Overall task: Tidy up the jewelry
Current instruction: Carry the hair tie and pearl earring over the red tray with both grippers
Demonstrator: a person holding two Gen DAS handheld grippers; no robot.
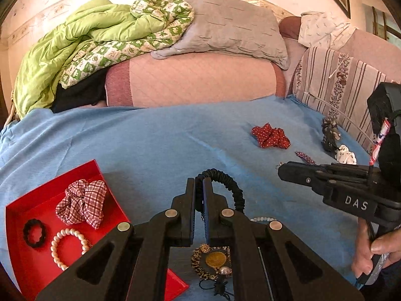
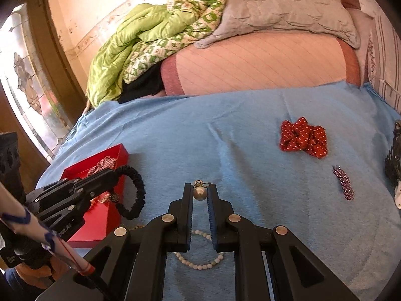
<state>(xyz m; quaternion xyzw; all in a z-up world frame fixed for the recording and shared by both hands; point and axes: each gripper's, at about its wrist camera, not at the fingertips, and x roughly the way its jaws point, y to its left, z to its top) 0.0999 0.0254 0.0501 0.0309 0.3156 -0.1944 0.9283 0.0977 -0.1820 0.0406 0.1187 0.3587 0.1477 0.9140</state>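
Blue bedspread (image 2: 250, 130): red scrunchie (image 2: 303, 138), pink clip (image 2: 343, 182).

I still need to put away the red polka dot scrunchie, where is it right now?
The red polka dot scrunchie lies loose on the blue bedspread, on the right side of both views, beyond the small purple hair clip and far from the red box.

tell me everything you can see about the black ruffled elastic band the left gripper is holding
The black ruffled elastic band is a closed loop of gathered, ribbed fabric, like a stretchy hair tie or headband. The left gripper is shut on one part of it, and the rest arcs out to the gripper's right in a drooping ring. It hangs lifted, beside the red open box and above the blue bedspread. Only the gripper's fingers are seen touching it.
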